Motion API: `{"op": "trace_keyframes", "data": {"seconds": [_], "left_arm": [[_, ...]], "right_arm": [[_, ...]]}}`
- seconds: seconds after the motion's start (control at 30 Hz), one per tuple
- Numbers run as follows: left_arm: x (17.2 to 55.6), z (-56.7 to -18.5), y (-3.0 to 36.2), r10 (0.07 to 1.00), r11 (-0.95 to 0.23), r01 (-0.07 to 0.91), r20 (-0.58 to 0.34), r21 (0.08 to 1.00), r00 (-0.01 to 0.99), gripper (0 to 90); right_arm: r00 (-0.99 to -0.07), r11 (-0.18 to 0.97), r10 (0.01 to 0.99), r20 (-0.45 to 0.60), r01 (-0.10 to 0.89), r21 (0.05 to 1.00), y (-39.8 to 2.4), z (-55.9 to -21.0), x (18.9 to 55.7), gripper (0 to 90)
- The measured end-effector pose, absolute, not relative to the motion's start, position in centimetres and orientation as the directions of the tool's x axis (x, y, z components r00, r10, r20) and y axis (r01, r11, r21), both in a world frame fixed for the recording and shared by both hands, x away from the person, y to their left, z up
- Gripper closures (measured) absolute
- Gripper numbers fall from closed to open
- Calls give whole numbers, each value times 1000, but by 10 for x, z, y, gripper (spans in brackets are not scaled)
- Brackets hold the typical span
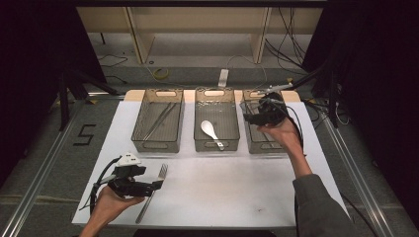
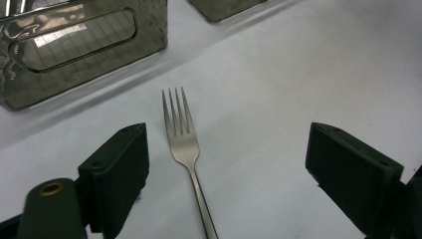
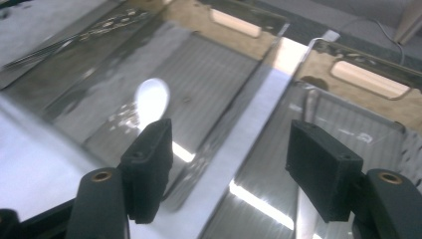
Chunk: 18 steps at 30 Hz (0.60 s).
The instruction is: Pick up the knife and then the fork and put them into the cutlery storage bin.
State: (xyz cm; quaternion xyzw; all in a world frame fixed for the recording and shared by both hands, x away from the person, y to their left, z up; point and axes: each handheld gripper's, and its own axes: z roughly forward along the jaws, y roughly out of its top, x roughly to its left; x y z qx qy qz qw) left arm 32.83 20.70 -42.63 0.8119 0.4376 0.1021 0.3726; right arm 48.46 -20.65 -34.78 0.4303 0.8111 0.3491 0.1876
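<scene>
A metal fork [image 1: 154, 188] lies on the white mat [image 1: 222, 182], tines pointing toward the bins. My left gripper [image 1: 159, 184] is low at the fork. In the left gripper view the fork [image 2: 185, 144] lies between the open jaws of that gripper [image 2: 226, 137], and the pads are apart from it. My right gripper [image 1: 248, 117] hovers at the right bin [image 1: 264, 147], near its left wall. Its jaws are wide open with nothing between them [image 3: 229, 144]. A white spoon [image 1: 210, 131] rests in the middle bin [image 1: 217, 145]; it appears blurred [image 3: 152, 99] in the right gripper view.
Three clear smoky bins stand in a row at the back of the mat. The left bin [image 1: 143, 143] holds thin metal chopsticks [image 1: 160, 118]. A shiny strip [image 3: 304, 219] lies in the right bin; what it is I cannot tell. Cables run past the table's far edge.
</scene>
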Motion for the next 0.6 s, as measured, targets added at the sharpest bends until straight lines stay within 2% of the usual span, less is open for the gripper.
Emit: {"op": "trace_keyframes", "data": {"seconds": [0.2, 0.37, 0.6], "left_arm": [[329, -428, 206, 789, -359, 645, -150, 675, 596, 195], [330, -429, 205, 793, -367, 658, -149, 658, 591, 197], [331, -431, 204, 790, -385, 666, -146, 639, 596, 196]], "right_arm": [[-582, 386, 814, -4, 535, 751, -207, -360, 443, 341], [-601, 354, 798, 38, 520, 777, -209, -379, 413, 328], [-630, 338, 772, 86, 521, 784, -205, -401, 388, 315]]}}
